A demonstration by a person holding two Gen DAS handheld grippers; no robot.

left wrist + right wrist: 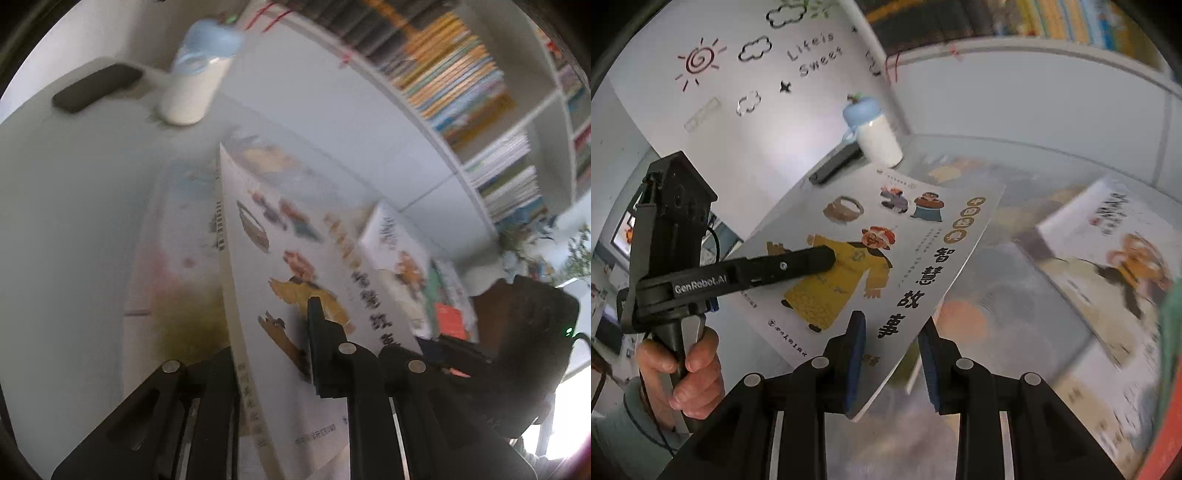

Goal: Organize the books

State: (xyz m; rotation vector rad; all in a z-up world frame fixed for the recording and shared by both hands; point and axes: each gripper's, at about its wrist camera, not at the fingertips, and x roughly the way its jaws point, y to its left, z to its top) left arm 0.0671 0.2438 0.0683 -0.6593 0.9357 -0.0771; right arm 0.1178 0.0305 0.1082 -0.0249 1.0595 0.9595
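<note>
Jaws of the left gripper (827,258) are clamping the picture book (886,258) off the desk (1015,325); its lower edge is sitting between the right gripper (892,350)'s spread jaws. Closing squarely before releasing looks safest; beyond, the bottle (875,133).

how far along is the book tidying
Early, by the look of it. In hand: the left gripper is clamped on a white picture book lifted off the table, and its lower corner sits between the right gripper's open fingers. Left: several more books lie loose on the table. The shelves behind already hold full rows.
</note>
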